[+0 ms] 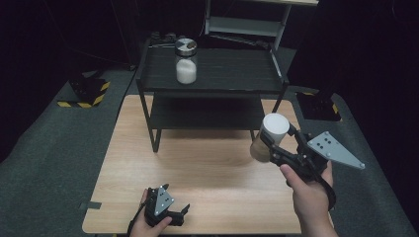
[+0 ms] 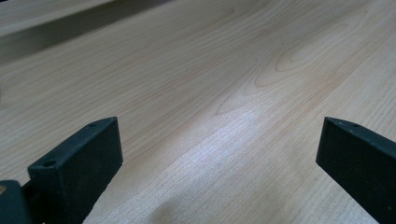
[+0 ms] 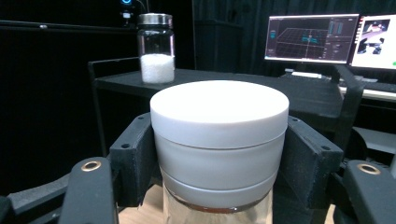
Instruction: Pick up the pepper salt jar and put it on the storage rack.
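Note:
My right gripper [image 1: 269, 140] is shut on a jar with a white lid [image 1: 274, 126], held in the air above the right side of the wooden table [image 1: 197, 163]. In the right gripper view both jaws press the white lid [image 3: 219, 121] from either side, with clear glass below it. A second glass jar [image 1: 186, 61] with a metal lid and white powder stands on the top of the black shelf [image 1: 222, 74], also seen as the jar [image 3: 156, 49] in the right gripper view. My left gripper [image 1: 184, 213] rests low at the table's front edge, its jaws wide apart over bare wood [image 2: 219, 140].
The black two-level shelf [image 3: 196, 77] stands at the far side of the table, with a lower level [image 1: 202, 116] under it. Monitors [image 3: 310, 39] glow behind the shelf. Grey carpet [image 1: 54, 148] surrounds the table.

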The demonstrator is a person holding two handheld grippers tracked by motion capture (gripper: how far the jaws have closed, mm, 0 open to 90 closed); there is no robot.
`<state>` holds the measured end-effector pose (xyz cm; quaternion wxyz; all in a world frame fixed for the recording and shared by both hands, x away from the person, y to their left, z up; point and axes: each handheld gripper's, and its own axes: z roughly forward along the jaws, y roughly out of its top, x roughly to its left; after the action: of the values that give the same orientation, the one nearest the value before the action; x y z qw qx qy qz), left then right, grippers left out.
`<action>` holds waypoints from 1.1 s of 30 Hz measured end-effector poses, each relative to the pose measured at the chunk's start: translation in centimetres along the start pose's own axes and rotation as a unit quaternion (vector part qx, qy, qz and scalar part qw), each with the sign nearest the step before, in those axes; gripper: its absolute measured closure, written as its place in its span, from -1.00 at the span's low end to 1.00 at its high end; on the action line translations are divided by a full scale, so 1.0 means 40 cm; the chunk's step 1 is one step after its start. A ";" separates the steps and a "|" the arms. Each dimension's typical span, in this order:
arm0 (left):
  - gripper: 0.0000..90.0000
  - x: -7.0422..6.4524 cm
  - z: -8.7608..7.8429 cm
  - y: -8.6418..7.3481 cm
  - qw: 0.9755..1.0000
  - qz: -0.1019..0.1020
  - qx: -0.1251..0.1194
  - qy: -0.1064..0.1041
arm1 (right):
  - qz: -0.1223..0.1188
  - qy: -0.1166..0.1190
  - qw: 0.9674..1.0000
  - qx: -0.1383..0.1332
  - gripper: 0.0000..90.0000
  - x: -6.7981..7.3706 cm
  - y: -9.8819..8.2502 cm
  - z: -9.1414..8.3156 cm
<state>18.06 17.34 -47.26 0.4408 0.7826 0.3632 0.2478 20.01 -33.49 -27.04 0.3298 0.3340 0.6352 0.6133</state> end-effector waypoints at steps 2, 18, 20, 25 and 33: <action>-0.98 0.002 -0.002 -0.002 1.000 0.000 -0.002 -0.003 | 0.002 -0.003 1.000 0.003 -0.24 -0.002 0.013 0.007; -0.98 0.004 -0.004 -0.007 1.000 0.000 -0.007 -0.006 | 0.012 -0.031 0.999 -0.009 -0.24 -0.019 0.114 0.074; -0.98 0.003 -0.004 -0.006 1.000 0.002 -0.006 -0.006 | 0.011 -0.035 0.999 -0.012 -0.24 -0.017 0.128 0.086; -0.98 0.003 -0.004 -0.007 1.000 0.001 -0.006 -0.005 | 0.002 -0.049 0.999 -0.021 -0.24 -0.007 0.166 0.115; -0.98 0.002 -0.004 -0.007 1.000 0.006 -0.007 -0.007 | 0.001 -0.056 0.998 -0.024 -0.24 -0.008 0.212 0.171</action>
<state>17.89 17.57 -47.41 0.4469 0.7836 0.3536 0.2476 26.01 -29.73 -18.76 0.3722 0.3603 0.6007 0.6089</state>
